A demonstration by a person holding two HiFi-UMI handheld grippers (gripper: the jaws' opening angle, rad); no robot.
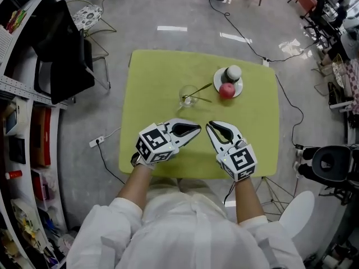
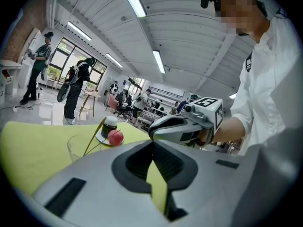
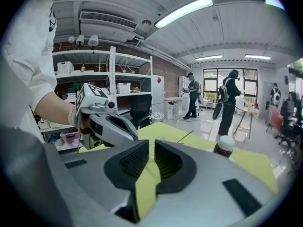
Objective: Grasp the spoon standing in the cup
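A clear glass cup (image 1: 188,96) stands near the middle of the yellow-green table (image 1: 151,72). A thin spoon (image 1: 201,88) leans in it, handle tilted to the far right. In the left gripper view the cup (image 2: 77,148) and spoon (image 2: 94,137) lie ahead to the left. The right gripper view shows only the spoon handle (image 3: 185,136). My left gripper (image 1: 198,129) and right gripper (image 1: 208,126) hover side by side over the table's near half, short of the cup. Both are shut and hold nothing, tips almost touching each other.
A white plate (image 1: 236,88) at the far right carries a red apple (image 1: 226,91) and a dark jar with a white lid (image 1: 233,73). A black chair (image 1: 61,49) and shelves stand left of the table. Cables and a power strip (image 1: 96,141) lie on the floor.
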